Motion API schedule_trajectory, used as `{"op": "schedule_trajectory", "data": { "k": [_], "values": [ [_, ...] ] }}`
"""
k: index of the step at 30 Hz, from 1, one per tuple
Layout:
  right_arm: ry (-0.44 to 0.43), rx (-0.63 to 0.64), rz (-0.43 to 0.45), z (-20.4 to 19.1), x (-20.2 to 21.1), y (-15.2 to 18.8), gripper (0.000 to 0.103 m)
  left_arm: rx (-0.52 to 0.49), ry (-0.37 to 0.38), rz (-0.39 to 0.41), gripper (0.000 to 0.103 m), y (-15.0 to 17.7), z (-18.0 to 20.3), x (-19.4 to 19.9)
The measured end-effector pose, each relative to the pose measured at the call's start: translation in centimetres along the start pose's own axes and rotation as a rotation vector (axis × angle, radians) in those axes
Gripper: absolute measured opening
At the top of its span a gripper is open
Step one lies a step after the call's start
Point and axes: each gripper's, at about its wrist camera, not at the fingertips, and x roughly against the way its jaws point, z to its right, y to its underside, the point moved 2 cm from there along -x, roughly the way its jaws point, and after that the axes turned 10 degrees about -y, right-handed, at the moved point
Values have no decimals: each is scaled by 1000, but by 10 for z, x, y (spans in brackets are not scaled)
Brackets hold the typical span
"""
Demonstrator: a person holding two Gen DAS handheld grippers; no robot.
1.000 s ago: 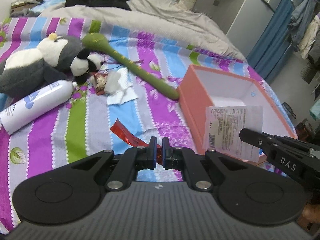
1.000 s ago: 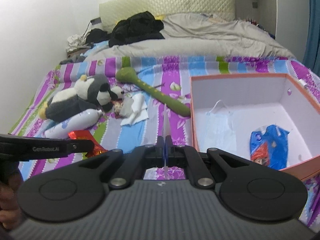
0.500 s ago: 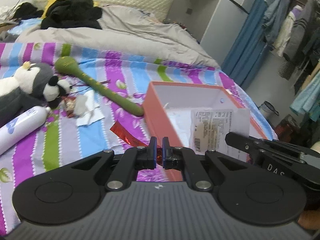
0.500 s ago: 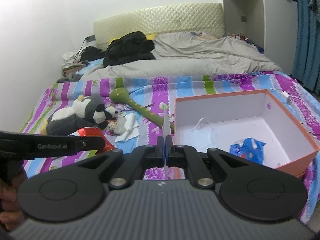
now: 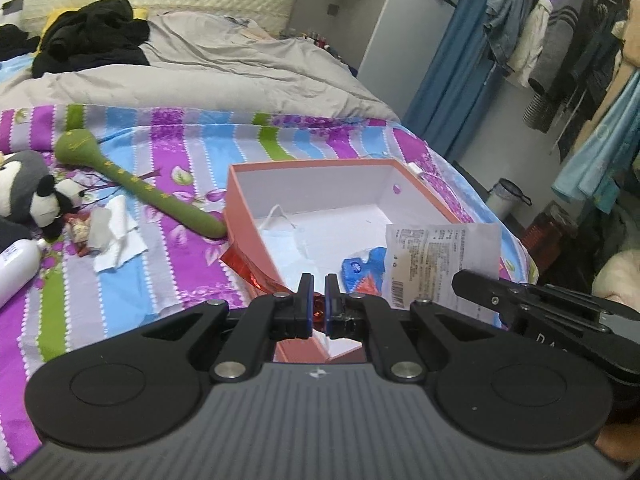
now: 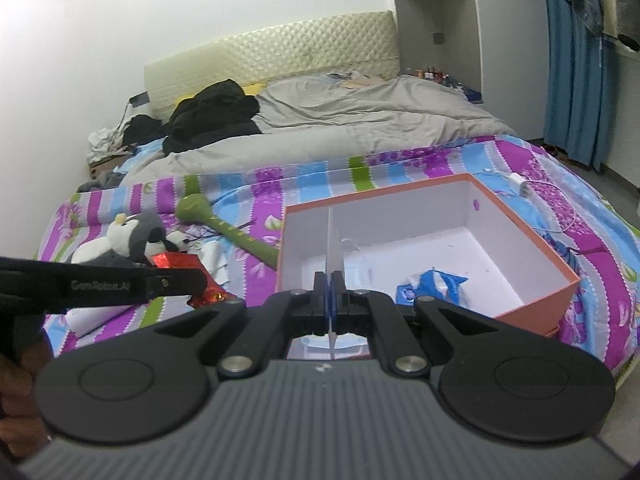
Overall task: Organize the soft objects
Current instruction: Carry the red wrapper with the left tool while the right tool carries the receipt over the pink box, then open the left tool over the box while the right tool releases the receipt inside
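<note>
My left gripper (image 5: 316,282) is shut on a crinkled red foil wrapper (image 5: 250,270), which hangs over the near left wall of the orange box (image 5: 246,216). My right gripper (image 6: 331,280) is shut on a thin clear packet with a printed label (image 6: 331,236), edge-on here and flat in the left wrist view as the packet (image 5: 440,256), above the box's near right corner. Inside the box (image 6: 532,240) lie a white face mask (image 5: 288,240) and a blue snack bag (image 6: 432,284). A panda plush (image 5: 32,196) and a green padded stick (image 5: 136,184) lie on the striped sheet to the left.
A white bottle (image 5: 16,264) and crumpled tissue (image 5: 116,232) lie beside the plush. A grey duvet (image 5: 224,68) and black clothes (image 5: 88,36) cover the bed's far end. A white cable (image 6: 524,188) runs past the box. Hanging clothes (image 5: 560,40) and a blue curtain stand to the right.
Both grippers have risen and moved right, from over the striped sheet to over the box's near side, carrying the red wrapper and the labelled packet. Their grips are unchanged.
</note>
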Motion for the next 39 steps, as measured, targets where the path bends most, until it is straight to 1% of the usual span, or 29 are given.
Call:
{"op": "schedule_trajectory", "data": {
  "k": [10,19,27,34,37,39],
  "values": [
    [15,-66,-36,38,-19,2,5,-38,-4,-62,6,-20,21,-53],
    [12,-117,-89,76,-60,0,5,-78,-5,-152,6,-35,43,-121],
    [28,-169,-150,112,-100,4,6,-94,-9,-215,6,-46,49,-179],
    [39,-213,-183,132,-122,13,7,-101,-25,-266,6,-44,46,-206],
    [32,-228,-200,137,-128,17,7,-72,-35,-262,7,-45,42,-210],
    [38,-225,-209,137,-130,18,8,-57,-29,-263,8,-46,39,-211]
  ]
}}
